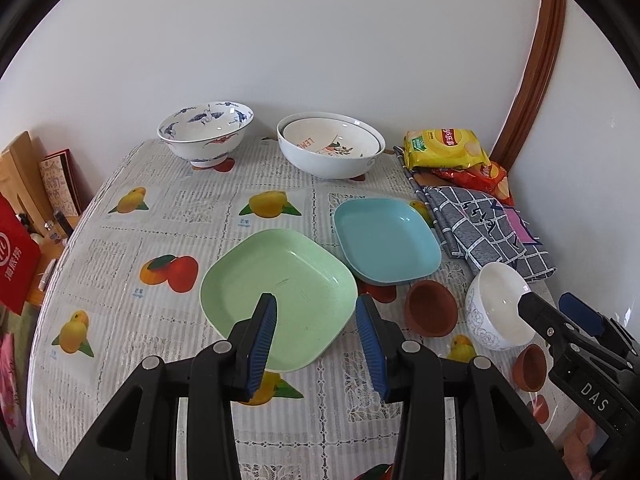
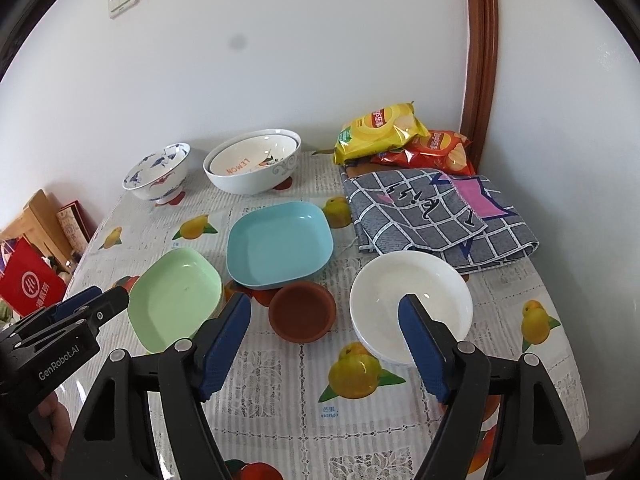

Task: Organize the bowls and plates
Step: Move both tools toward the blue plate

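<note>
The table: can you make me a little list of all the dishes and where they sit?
green plate: near edge, in front of the left gripper
blue plate: behind it
brown dish: between green plate and white bowl
white bowl: right, by the right gripper
back row: crane bowl, nested bowls
both jaws: open, empty

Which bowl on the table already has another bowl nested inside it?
The large white bowl at the back, beside the blue-patterned bowl: a smaller bowl lettered LEMON sits inside it. The other bowls are empty.

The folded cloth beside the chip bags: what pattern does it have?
Grey cloth with a white grid check and a pink patch; clearest in the right wrist view.
</note>
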`<state>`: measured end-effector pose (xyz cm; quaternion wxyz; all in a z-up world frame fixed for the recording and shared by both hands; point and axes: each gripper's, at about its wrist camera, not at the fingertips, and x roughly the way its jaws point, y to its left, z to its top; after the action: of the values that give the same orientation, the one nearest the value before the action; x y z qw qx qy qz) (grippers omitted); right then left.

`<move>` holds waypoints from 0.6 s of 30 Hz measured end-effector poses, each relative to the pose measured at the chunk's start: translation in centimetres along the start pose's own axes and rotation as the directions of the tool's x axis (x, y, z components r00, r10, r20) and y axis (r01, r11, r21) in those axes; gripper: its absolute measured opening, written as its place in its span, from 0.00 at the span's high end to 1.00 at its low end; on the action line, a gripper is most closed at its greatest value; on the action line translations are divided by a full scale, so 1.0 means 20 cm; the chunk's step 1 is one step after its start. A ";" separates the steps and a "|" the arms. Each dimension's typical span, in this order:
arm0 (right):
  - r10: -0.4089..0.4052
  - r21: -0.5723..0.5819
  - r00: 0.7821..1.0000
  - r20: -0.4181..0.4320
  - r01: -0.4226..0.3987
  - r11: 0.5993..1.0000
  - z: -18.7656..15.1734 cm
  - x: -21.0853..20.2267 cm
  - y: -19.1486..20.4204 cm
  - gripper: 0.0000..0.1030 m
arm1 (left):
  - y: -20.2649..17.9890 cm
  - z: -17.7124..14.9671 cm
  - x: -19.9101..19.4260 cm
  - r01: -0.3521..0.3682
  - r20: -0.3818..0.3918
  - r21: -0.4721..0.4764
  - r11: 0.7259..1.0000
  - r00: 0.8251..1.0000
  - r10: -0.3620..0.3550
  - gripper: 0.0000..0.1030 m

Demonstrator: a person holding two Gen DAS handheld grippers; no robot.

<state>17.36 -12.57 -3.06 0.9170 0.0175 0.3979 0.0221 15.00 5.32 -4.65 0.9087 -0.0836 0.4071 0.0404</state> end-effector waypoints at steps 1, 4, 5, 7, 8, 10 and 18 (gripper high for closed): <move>-0.004 -0.006 1.000 -0.006 0.004 1.000 0.00 0.01 0.00 0.27 | 0.00 0.00 0.00 0.004 -0.001 0.000 1.000 1.000 -0.004 0.62; -0.014 -0.026 1.000 -0.009 0.014 1.000 0.01 0.02 0.02 0.27 | 0.00 0.01 0.00 -0.003 -0.005 0.011 1.000 1.000 0.003 0.62; -0.012 -0.028 1.000 -0.010 0.012 1.000 0.02 0.03 0.02 0.27 | 0.00 0.02 0.01 -0.006 -0.006 0.014 1.000 1.000 0.006 0.62; -0.006 -0.028 1.000 -0.010 0.005 1.000 0.03 0.04 0.02 0.27 | 0.00 0.03 0.00 -0.006 -0.003 0.020 1.000 1.000 0.006 0.62; -0.001 -0.028 1.000 -0.011 0.001 1.000 0.04 0.05 0.02 0.27 | 0.00 0.05 0.00 -0.007 -0.002 0.020 1.000 1.000 0.007 0.62; 0.005 -0.028 1.000 -0.015 -0.006 1.000 0.05 0.06 0.02 0.27 | 0.00 0.07 0.01 -0.006 -0.002 0.017 1.000 1.000 0.006 0.62; 0.013 -0.046 1.000 -0.025 -0.014 0.999 0.13 0.13 0.04 0.27 | 0.00 0.16 0.05 -0.001 -0.002 0.018 1.000 1.000 0.001 0.62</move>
<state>20.96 -11.73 -3.12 0.9119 -0.0014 0.4086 0.0376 17.98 6.00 -3.39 0.9090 -0.0754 0.4083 0.0369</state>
